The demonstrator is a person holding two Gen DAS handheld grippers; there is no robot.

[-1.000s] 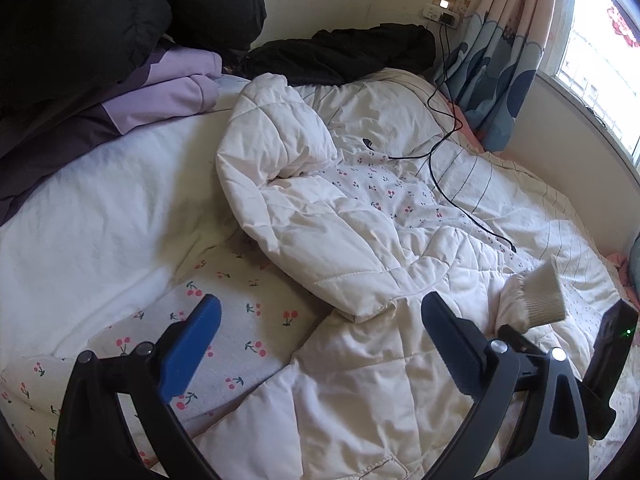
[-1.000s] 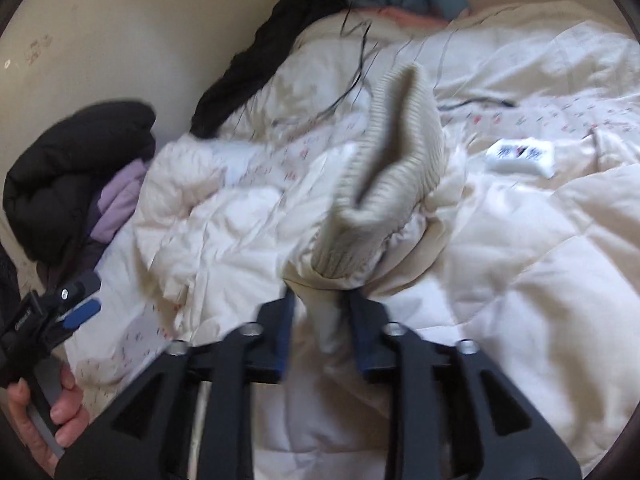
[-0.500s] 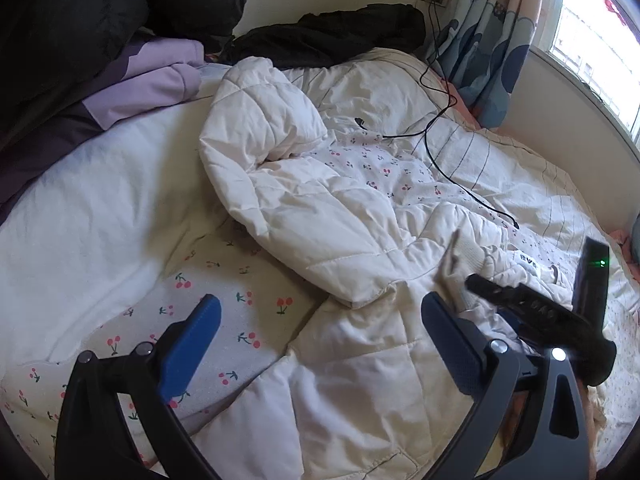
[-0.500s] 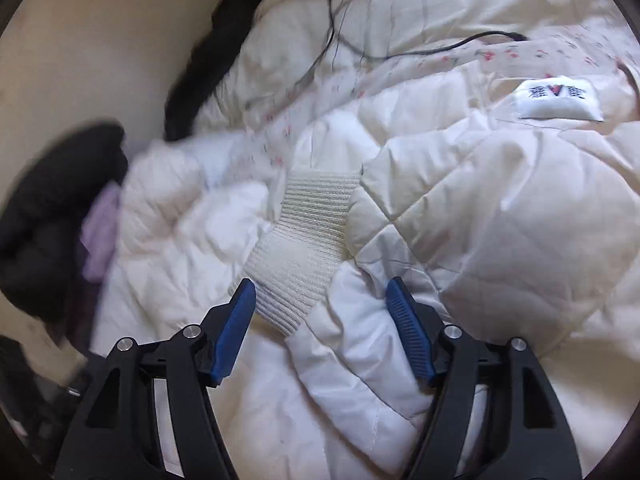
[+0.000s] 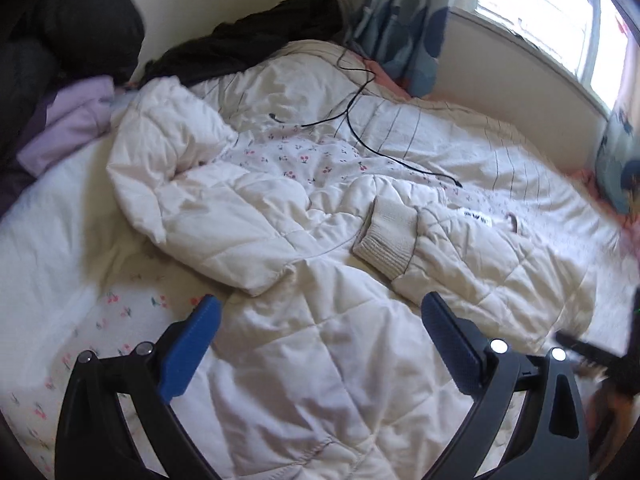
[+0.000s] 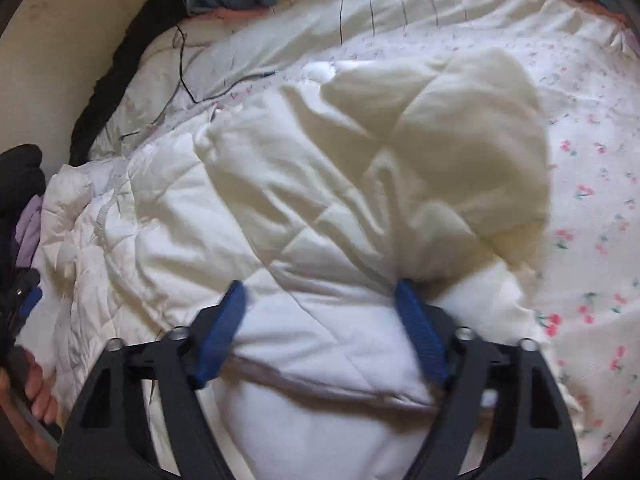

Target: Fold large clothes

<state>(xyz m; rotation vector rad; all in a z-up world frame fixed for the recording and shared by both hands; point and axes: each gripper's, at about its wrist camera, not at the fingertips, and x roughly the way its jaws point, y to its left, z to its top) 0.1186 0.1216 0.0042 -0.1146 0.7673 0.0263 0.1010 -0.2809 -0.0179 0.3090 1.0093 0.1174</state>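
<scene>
A white quilted puffer jacket (image 5: 248, 224) lies spread on the bed. One sleeve is folded across its body, its ribbed knit cuff (image 5: 386, 236) lying flat near the middle. My left gripper (image 5: 320, 320) is open and empty, hovering above the jacket's lower part. My right gripper (image 6: 320, 300) is open, low over the jacket's (image 6: 328, 184) bulky right side, with padded fabric between its blue fingers (image 6: 420, 332). The right gripper also shows at the left wrist view's right edge (image 5: 596, 360).
The bed has a cherry-print sheet (image 6: 588, 208) and a striped duvet (image 5: 460, 140) with a black cable (image 5: 360, 120) across it. Black clothes (image 5: 256, 40) and a lilac garment (image 5: 68, 128) lie at the head. A curtain (image 5: 404, 24) and window are at the far right.
The right gripper opened, let go of the knit cuff, laid the sleeve across the jacket, then moved right over the jacket's side. The left gripper stayed open and shifted slightly.
</scene>
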